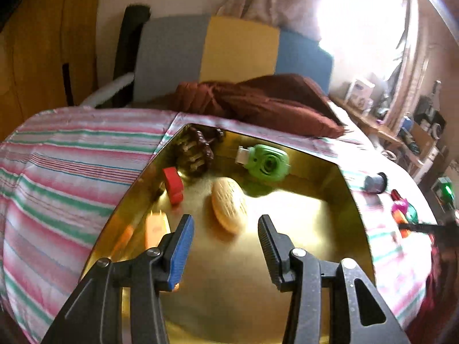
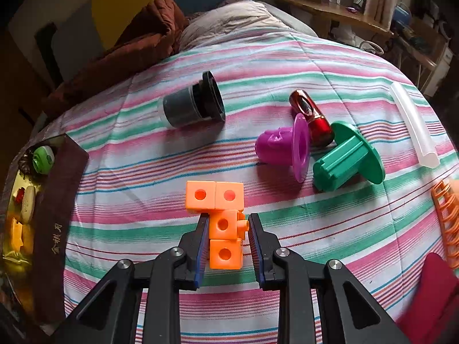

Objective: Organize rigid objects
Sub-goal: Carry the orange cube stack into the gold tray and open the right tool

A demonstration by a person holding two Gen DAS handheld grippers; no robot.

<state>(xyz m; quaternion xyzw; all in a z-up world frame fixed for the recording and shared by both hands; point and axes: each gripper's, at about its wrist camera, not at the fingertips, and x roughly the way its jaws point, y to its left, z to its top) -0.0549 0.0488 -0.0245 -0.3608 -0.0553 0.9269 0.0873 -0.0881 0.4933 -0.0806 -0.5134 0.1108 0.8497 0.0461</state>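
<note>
Gold characters on dark outer wall of box [image 2: 57,229], not legible

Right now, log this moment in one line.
left tool: open, empty, over gold tin | right tool: gripping orange blocks

Sunlit window [image 1: 358,14], striped bedspread [image 1: 71,157], cluttered shelf [image 2: 330,8]

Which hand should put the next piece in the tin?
Right: its tongs already straddle the orange cube cluster on the bedspread. Left tongs hang empty over the gold tin.
</note>
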